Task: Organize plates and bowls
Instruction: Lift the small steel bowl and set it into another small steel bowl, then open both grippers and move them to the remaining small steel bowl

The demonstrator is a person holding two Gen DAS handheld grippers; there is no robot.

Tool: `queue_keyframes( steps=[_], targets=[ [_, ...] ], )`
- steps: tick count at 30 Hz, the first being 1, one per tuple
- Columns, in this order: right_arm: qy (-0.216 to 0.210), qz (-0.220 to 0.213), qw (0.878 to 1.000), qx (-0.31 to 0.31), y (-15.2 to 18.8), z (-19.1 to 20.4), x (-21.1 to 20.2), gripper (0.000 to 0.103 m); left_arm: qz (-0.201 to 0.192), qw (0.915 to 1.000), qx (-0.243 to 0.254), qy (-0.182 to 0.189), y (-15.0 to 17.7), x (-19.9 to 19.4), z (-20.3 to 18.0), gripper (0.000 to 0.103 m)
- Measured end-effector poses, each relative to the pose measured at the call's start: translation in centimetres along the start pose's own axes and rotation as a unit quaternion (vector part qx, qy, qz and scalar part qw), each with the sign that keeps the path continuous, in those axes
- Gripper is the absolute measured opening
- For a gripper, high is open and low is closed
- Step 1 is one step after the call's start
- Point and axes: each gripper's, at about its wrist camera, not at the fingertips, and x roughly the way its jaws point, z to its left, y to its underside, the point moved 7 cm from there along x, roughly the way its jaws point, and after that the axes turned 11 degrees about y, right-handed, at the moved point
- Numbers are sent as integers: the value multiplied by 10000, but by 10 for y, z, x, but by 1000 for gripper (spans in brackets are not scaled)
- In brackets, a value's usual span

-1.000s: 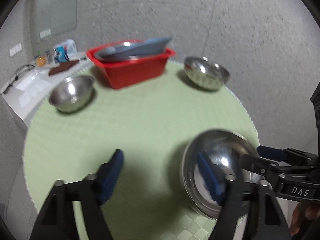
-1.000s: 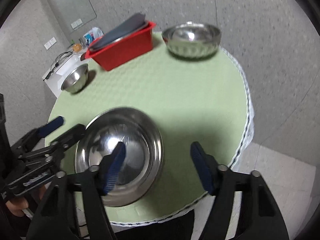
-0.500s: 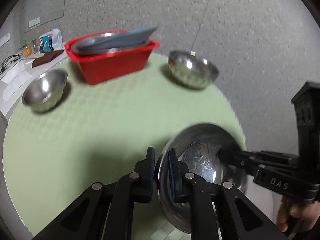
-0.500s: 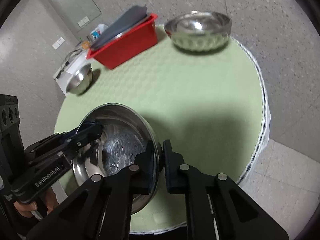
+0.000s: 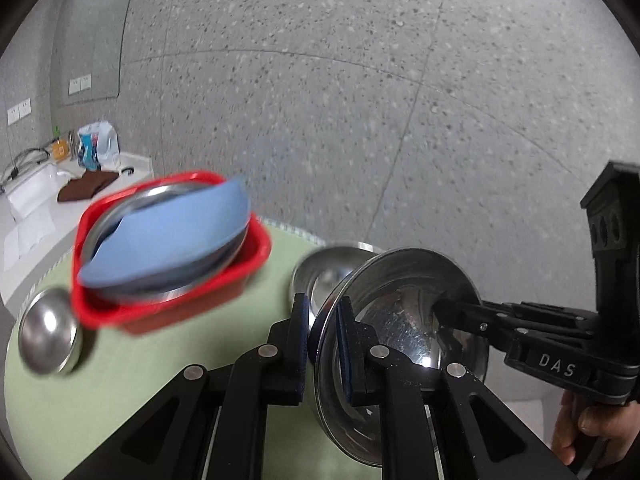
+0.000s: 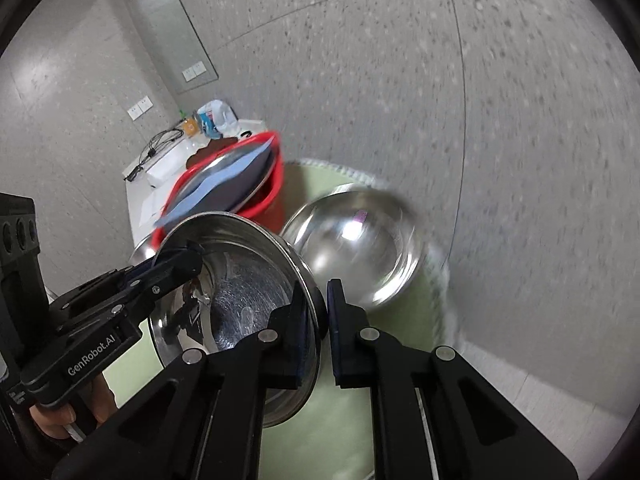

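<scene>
A large steel bowl hangs tilted above the green table mat, held by both grippers. My left gripper is shut on its near-left rim. The right gripper clamps the opposite rim, with a hand behind it. In the right wrist view my right gripper pinches the same bowl at its right rim, and the left gripper bites the far-left rim. A second steel bowl sits on the mat just beyond. A red basin holds a steel plate and a blue plate.
A small steel bowl stands at the mat's left edge. A white counter with bags and cables lies behind the table. The round table's edge drops to speckled floor on the right.
Both grippers went from open around the large bowl's rim to shut on it. The bowl has left the mat and travelled toward the red basin and the far steel bowl.
</scene>
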Motion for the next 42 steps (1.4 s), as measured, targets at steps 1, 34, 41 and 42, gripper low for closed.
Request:
queue_keyframes(
  steps=[1, 34, 41, 42],
  targets=[
    [8, -18, 10000, -24, -10, -7, 5, 10, 33, 10000, -18, -46, -5, 16, -1, 9],
    [240, 340, 9971, -635, -43, -33, 105, 31, 732, 9959, -206, -500, -18, 170, 19, 36],
    [636, 67, 9966, -526, -43, -32, 84, 47, 434, 9981, -187, -401, -15, 131, 16, 61],
    [710, -24, 9962, -495, -44, -30, 76, 48, 375, 9985, -144, -383, -14, 120, 16, 62]
  ],
)
